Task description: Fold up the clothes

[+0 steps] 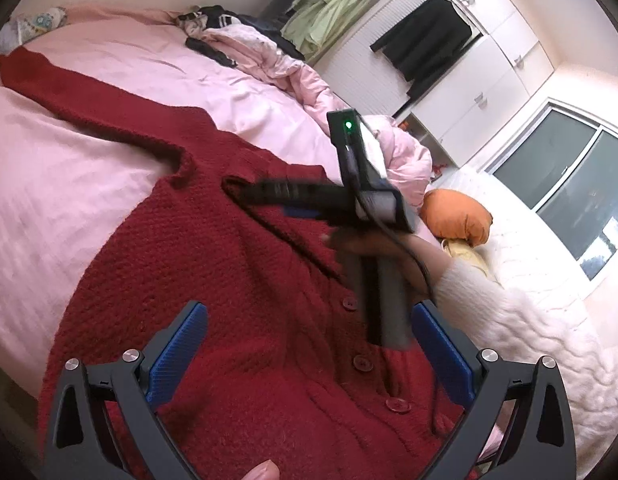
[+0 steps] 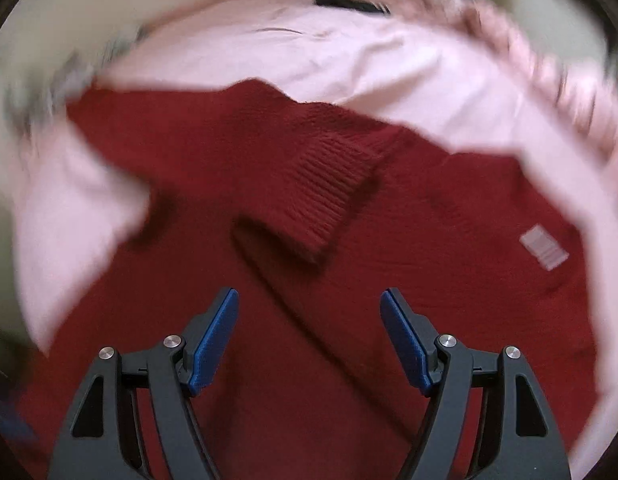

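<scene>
Red chunky-knit buttoned cardigan (image 1: 213, 280) lies on the pink bedsheet (image 1: 121, 68), far-left sleeve out, one ribbed cuff (image 2: 329, 188) already folded in; my left gripper (image 1: 309, 356) and right gripper (image 2: 309, 340) gape empty, most folding left

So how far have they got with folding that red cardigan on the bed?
Early on. Done: the red cardigan lies spread on the pink bedsheet, and one sleeve is already folded across its body. In hand: nothing; both the left tongs and the right tongs are open and empty above the knit. Left: the outstretched sleeve and a clothes pile.
</scene>
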### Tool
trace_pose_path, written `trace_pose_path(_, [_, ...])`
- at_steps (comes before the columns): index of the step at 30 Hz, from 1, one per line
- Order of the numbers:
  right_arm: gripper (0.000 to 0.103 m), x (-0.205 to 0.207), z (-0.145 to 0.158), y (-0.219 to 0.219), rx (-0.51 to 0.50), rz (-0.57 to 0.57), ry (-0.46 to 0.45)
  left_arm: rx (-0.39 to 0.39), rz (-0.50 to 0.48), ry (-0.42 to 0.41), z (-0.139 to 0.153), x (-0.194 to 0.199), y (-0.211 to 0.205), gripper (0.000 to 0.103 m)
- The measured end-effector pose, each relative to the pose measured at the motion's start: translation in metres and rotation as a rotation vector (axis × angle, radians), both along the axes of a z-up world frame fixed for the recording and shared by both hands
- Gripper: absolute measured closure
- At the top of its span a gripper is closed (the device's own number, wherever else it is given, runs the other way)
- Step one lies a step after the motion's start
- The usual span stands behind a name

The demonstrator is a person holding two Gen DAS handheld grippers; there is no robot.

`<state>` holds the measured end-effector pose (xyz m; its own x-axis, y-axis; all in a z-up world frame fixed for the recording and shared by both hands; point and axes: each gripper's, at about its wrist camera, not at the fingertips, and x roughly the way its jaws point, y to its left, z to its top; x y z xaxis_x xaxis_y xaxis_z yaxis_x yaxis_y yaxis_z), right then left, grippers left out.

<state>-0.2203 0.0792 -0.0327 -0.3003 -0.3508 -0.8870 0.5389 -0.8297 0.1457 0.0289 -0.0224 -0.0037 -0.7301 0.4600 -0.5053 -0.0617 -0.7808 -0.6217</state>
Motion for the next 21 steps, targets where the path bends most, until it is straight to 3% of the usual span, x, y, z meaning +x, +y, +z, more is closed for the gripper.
trace_pose_path(3, [0.030,-0.024,-0.016,0.004,-0.143,-0.114,-0.133,0.014,0.001,0.003,-0.001,-0.001,-0.004,0.001])
trace_pose_path(9, [0.029,-0.029,-0.012,-0.019,-0.237,-0.111,-0.063,0.037,0.000,0.006,-0.003,-0.002,-0.009,0.001])
trace_pose_path(13, [0.029,-0.029,-0.013,-0.032,-0.167,-0.146,0.030,0.049,0.002,0.007,-0.004,-0.003,-0.012,0.001])
trace_pose_path(15, [0.038,-0.034,-0.015,-0.035,-0.171,-0.175,0.036,0.050,0.002,0.006,-0.004,-0.004,-0.012,0.001])
trace_pose_path(16, [0.058,-0.036,-0.016,-0.035,-0.170,-0.188,0.036,0.050,0.002,0.006,-0.004,-0.004,-0.012,0.001])
trace_pose_path(17, [0.088,-0.037,-0.016,-0.033,-0.162,-0.204,0.045,0.051,0.003,0.005,-0.005,-0.004,-0.013,0.001])
trace_pose_path(21, [0.092,-0.033,-0.012,-0.023,-0.174,-0.245,0.057,0.051,0.004,0.004,-0.005,-0.004,-0.013,0.001])
